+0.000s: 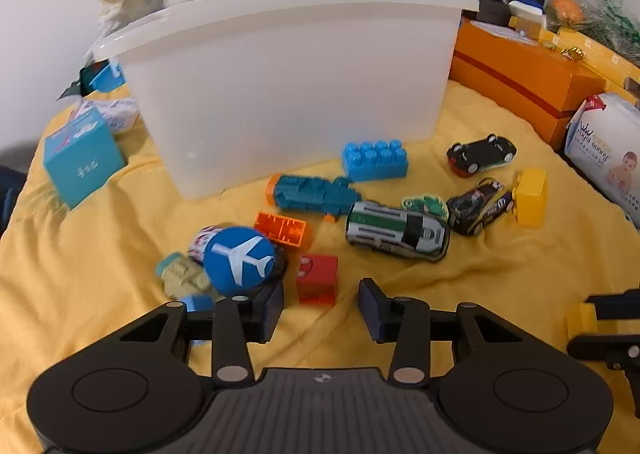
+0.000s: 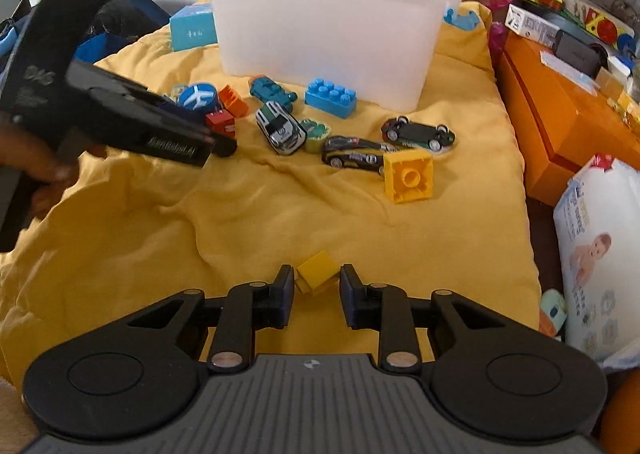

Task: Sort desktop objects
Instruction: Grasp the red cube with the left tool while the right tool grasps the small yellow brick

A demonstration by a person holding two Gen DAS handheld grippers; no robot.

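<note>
**Kid:** What are the claws doing?

**Helper:** The right claw [image 2: 316,294] has a small yellow plastic block [image 2: 316,274] between its two fingers. The left finger touches it. On the right side I cannot tell if there is a tiny gap. The left claw [image 1: 320,312] is part way open with nothing in it. It hangs just in front of the small red toy block [image 1: 318,278].

**Kid:** Is there room to move?

**Helper:** Yes. The yellow cloth [image 2: 248,213] is bare in front. The toys lie in a bunch near the big white plastic tub [image 2: 328,29]. An orange box [image 2: 560,125] stands at the cloth's right edge.

**Kid:** Any words?

**Helper:** The round blue disc [image 1: 239,260] shows a white plane. The white tissue pack [image 1: 608,157] has blue writing, too small to read.
</note>
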